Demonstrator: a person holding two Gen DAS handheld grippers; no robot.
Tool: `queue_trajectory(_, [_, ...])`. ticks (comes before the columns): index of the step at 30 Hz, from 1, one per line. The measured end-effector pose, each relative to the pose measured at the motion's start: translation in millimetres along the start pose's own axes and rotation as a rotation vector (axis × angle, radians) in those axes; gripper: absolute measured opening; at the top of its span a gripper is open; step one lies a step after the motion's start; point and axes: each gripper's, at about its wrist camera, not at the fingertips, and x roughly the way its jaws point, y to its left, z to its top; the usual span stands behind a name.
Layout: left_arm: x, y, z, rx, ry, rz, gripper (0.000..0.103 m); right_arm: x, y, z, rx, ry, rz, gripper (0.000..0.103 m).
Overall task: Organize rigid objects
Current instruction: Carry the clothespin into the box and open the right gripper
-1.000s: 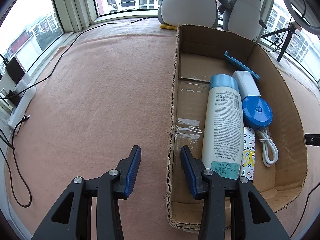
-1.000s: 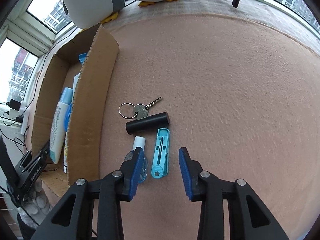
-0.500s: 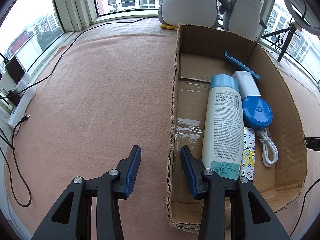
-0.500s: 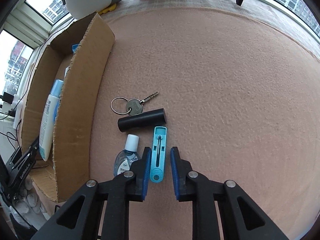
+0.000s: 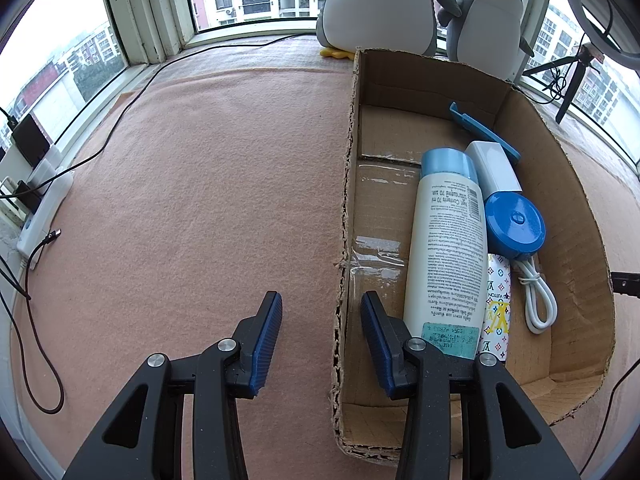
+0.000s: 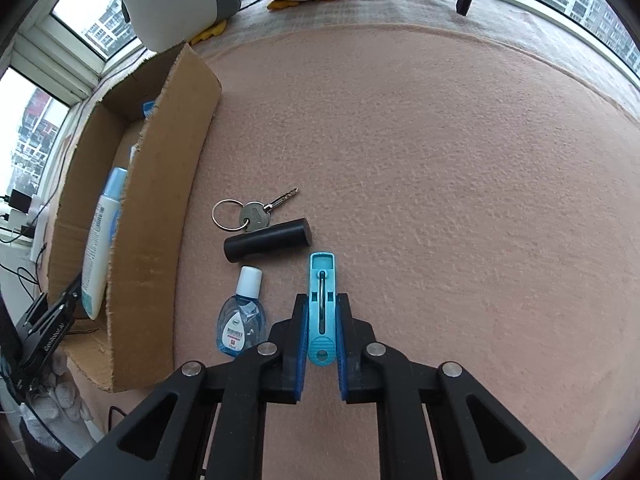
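Note:
My right gripper (image 6: 321,312) is shut on a light blue plastic clip (image 6: 321,280) that lies on the pink felt mat. Left of it lie a small clear blue bottle (image 6: 241,316), a black cylinder (image 6: 267,244) and a key on a ring (image 6: 252,214). The cardboard box (image 5: 576,200) holds a white bottle with a blue cap (image 5: 444,248), a round blue case (image 5: 514,226), a white block (image 5: 492,170), a blue clip (image 5: 482,130), a patterned tube (image 5: 497,312) and a white cable (image 5: 538,300). My left gripper (image 5: 321,312) stands open astride the box's left wall.
Two plush penguins (image 5: 384,0) sit behind the box by the window. Cables and a white power strip (image 5: 40,208) lie along the mat's left edge. A tripod (image 5: 572,80) stands at the back right. The box's right wall (image 6: 156,220) rises left of the loose items.
My right gripper moved forward and down over the light blue clip and its fingers shut on the clip's sides. The left gripper has not moved.

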Motion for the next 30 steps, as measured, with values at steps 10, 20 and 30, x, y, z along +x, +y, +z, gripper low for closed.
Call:
queue_trajectory(10, [-0.4, 0.1, -0.4, 0.002, 0.001, 0.002, 0.045, -42.8, 18.5, -5.5, -0.059, -0.096, 0.056, 0.011])
queue_trajectory(20, [-0.6, 0.4, -0.7, 0.000, 0.000, 0.001, 0.045, -57.3, 95.4, -10.2, -0.212, -0.110, 0.132, 0.011])
queue_trajectory(30, [-1.1, 0.6, -0.8, -0.001, 0.000, 0.001, 0.045, -47.7, 145.0, -20.6, -0.293, -0.102, 0.160, 0.011])
